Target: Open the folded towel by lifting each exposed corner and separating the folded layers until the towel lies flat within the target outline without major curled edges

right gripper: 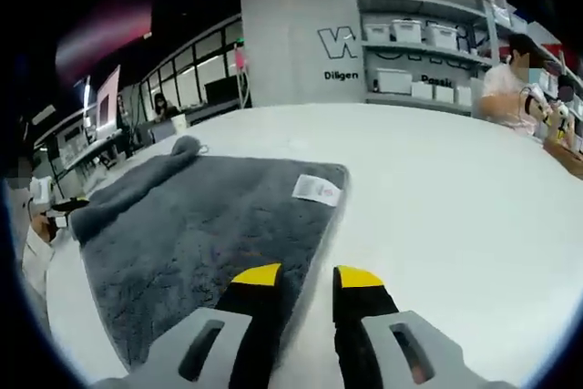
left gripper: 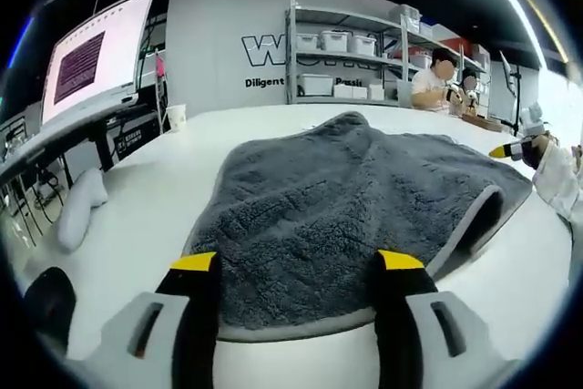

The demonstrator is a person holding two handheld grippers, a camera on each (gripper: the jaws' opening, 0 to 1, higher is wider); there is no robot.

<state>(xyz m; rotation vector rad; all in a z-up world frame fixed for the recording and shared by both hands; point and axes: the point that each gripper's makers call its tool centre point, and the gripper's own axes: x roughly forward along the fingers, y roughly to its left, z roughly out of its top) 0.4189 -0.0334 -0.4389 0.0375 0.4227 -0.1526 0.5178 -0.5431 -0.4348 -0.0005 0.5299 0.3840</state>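
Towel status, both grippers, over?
Left gripper open over towel edge. Right gripper narrowly open at towel's edge. Towel rumpled, one corner curled. Nothing in the way.

a dark grey towel point(left gripper: 337, 216) of thick, fluffy cloth, its pile rough and matt, edged with a smoother stitched hem, lies on a smooth white bench point(left gripper: 228, 134) with a soft sheen. a small white care label point(right gripper: 316, 189), printed and flat, is sewn to the towel. the gripper jaws look like matt black plastic with yellow tips, set in grey plastic housings.
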